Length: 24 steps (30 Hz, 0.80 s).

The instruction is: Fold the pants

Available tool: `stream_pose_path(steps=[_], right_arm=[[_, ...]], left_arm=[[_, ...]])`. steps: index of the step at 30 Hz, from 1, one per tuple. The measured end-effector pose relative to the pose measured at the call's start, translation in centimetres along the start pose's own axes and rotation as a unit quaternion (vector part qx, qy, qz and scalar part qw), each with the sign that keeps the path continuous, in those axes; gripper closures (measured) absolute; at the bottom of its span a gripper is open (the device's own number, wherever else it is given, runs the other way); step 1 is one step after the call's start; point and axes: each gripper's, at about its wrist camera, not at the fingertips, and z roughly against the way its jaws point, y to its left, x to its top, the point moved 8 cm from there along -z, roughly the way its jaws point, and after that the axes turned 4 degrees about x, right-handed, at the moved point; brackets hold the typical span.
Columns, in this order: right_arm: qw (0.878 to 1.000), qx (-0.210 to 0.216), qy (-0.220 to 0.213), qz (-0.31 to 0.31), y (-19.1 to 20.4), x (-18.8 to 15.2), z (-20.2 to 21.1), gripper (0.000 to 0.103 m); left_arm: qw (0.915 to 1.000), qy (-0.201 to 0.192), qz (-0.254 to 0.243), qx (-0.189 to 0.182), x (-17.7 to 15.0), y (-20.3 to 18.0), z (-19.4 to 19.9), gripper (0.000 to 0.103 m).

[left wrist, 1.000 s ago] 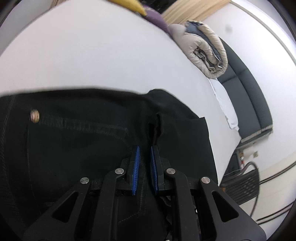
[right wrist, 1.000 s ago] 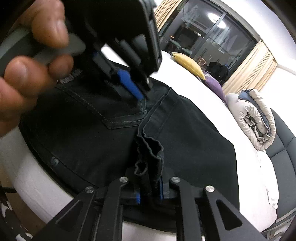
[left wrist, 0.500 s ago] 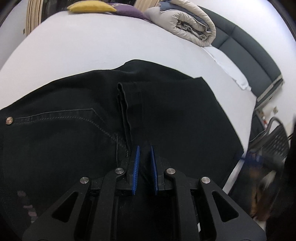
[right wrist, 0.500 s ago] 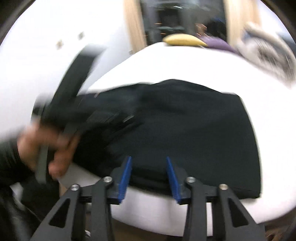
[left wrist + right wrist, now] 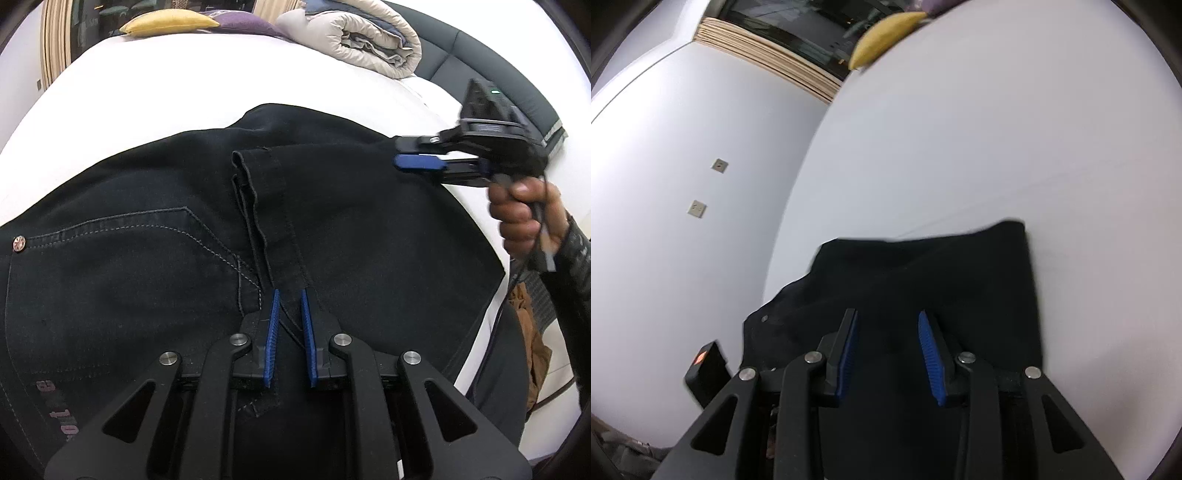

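Black pants (image 5: 369, 240) lie folded over on a white bed (image 5: 147, 92); the back pocket and a rivet show at the left. My left gripper (image 5: 289, 293) is shut on the hem band of the folded-over leg, which runs up from between its blue pads. A hand holds my right gripper (image 5: 406, 153) above the right side of the pants. In the right wrist view the right gripper (image 5: 886, 315) hovers over the dark cloth (image 5: 923, 269). Its jaws are apart and closing, with nothing between the pads.
A rolled beige duvet (image 5: 354, 37), a yellow pillow (image 5: 170, 24) and a purple pillow (image 5: 240, 27) lie at the far end of the bed. A dark headboard (image 5: 480, 62) runs along the right. A wall with sockets (image 5: 698, 208) stands at the left.
My right gripper let go of the bunched hem, opened and swung away to the right side of the pants. My left gripper stayed shut on the hem; its view rolled early on.
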Motion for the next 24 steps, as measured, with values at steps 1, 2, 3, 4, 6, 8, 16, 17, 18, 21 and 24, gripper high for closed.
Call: stream_pose_path(steps=[1,2,3,4,6,8,16,17,18,21,24], right_arm=[[1.000,0.001,0.003,-0.009,-0.8,0.6,-0.5,0.081],[1.000,0.005,0.006,-0.019,-1.5,0.7,-0.9,0.085],[1.000,0.010,0.007,-0.026,-1.9,0.1,-1.3,0.094],[0.999,0.015,0.006,-0.033,-2.3,0.1,-1.3,0.100],[0.999,0.025,0.008,-0.044,-3.0,-1.4,-0.8,0.102],[0.999,0.031,0.012,-0.043,-3.4,-2.3,-0.2,0.102],[0.998,0.033,0.023,-0.044,-3.3,-9.6,3.0,0.102],[0.998,0.035,0.020,-0.048,-3.4,-10.6,3.4,0.102],[0.998,0.036,0.016,-0.053,-3.5,-11.7,4.0,0.102],[0.997,0.038,0.001,-0.068,-3.8,-14.3,5.4,0.102],[0.995,0.042,-0.025,-0.089,-4.1,-15.9,6.2,0.103]], left_arm=[[1.0000,-0.001,-0.001,0.001,0.0,0.0,0.0,0.090],[1.0000,-0.002,-0.001,0.000,0.0,-0.2,-0.1,0.090],[1.0000,-0.002,-0.001,-0.001,0.1,0.5,-0.1,0.090],[1.0000,-0.002,0.000,-0.002,0.2,0.4,-0.1,0.090],[1.0000,-0.003,0.001,-0.003,0.2,0.4,-0.2,0.090],[1.0000,-0.004,0.001,-0.004,0.0,0.6,0.0,0.090],[0.9999,-0.012,0.005,-0.006,-0.7,1.3,0.5,0.090],[0.9999,-0.013,0.006,-0.007,-0.9,1.3,0.6,0.090],[0.9998,-0.015,0.007,-0.007,-1.1,1.3,0.7,0.090],[0.9997,-0.019,0.011,-0.011,-1.3,1.6,0.7,0.090],[0.9994,-0.026,0.016,-0.016,-1.5,1.9,0.9,0.090]])
